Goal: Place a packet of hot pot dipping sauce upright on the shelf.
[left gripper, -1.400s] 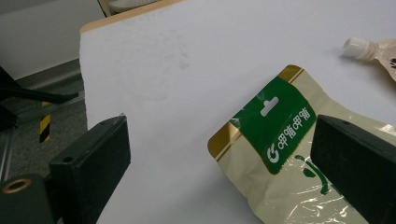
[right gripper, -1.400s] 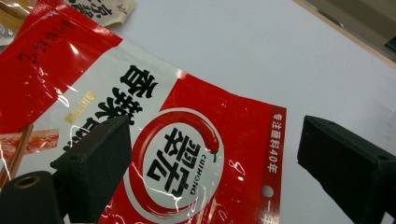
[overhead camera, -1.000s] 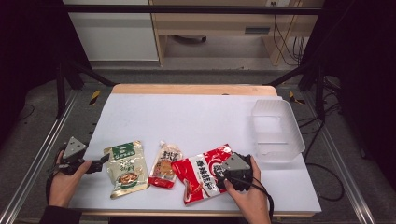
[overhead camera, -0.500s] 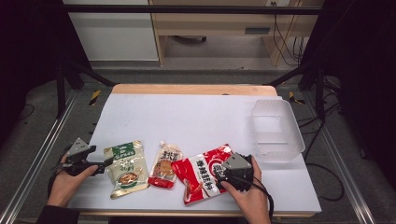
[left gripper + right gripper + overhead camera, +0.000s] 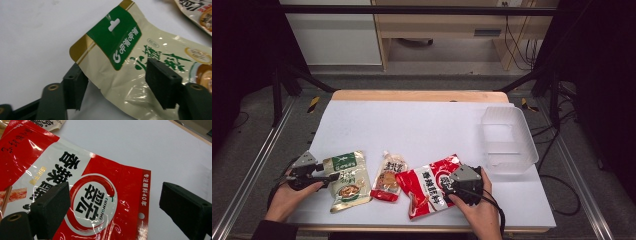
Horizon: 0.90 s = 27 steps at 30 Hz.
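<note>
1. High view: I take the clear plastic bin as my landmark. The green-topped pouch lies flat on the white table, far to the bin's left, with a small orange sachet and the red chilli pouch between it and the bin. My left gripper sits at the green pouch's left edge; my right gripper rests over the red pouch, just in front of the bin's near-left corner.

2. Left gripper view: the jaws have just been closing, and the green-topped pouch has its edge between them. One pad is at the pouch's rim, the other pad lies over its face; I see no pinch yet, so I call them still released. I judge this as the grasp step.

3. Right gripper view: the jaws stand wide apart above the red chilli pouch, clasping nothing.

4. Next, I reckon, I need the left jaws squeezed fully onto the pouch's edge before lifting toward the bin; the slick film may slip.
</note>
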Each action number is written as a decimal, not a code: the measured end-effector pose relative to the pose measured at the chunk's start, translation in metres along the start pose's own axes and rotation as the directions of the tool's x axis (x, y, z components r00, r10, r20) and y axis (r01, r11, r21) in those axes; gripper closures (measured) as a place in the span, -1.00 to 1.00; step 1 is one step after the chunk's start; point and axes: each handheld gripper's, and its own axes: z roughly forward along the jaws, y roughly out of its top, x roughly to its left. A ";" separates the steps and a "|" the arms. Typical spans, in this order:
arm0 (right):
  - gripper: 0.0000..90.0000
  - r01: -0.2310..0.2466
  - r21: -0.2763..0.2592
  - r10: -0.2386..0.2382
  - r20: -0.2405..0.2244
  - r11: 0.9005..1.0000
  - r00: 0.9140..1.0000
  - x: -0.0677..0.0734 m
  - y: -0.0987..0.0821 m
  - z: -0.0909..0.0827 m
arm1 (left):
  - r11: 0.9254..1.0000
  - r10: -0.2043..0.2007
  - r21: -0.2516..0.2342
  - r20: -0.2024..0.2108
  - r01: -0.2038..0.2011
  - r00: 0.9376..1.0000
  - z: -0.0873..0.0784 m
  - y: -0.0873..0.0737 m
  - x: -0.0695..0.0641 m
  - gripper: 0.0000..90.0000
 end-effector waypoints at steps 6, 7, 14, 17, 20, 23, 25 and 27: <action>-0.77 -0.001 0.004 0.001 -0.009 1.000 1.000 0.000 0.000 0.001 | 1.000 0.017 0.008 0.021 -0.018 1.000 -0.003 0.000 -0.003 0.25; -0.77 0.003 0.004 -0.003 -0.011 1.000 1.000 0.000 0.000 0.001 | 1.000 0.022 0.011 0.013 -0.022 1.000 -0.003 0.000 -0.003 0.28; -0.77 0.016 0.011 -0.015 -0.015 1.000 1.000 0.002 0.000 0.002 | 0.999 0.032 0.029 -0.002 -0.032 0.999 -0.002 0.000 -0.004 0.47; -0.77 0.022 0.014 -0.022 -0.016 1.000 1.000 0.002 0.000 0.002 | 0.999 0.030 0.036 -0.006 -0.029 1.000 -0.002 0.000 -0.003 0.57; -0.77 0.022 0.017 -0.021 -0.016 1.000 1.000 0.001 0.000 0.003 | 0.998 0.034 0.044 -0.005 -0.034 0.999 -0.001 0.000 -0.003 0.63; -0.77 0.022 0.019 -0.021 -0.017 1.000 1.000 0.002 0.000 0.003 | 0.998 0.036 0.046 -0.011 -0.036 0.999 -0.003 0.000 -0.002 0.79; -0.77 0.023 0.019 -0.023 -0.017 1.000 1.000 0.002 0.000 0.003 | 0.998 0.033 0.049 -0.011 -0.032 0.999 -0.004 0.000 -0.002 0.90; -0.77 0.028 0.016 -0.028 -0.017 0.999 0.999 0.002 0.000 0.003 | 0.998 0.037 0.052 -0.017 -0.036 0.999 -0.005 0.001 -0.002 0.96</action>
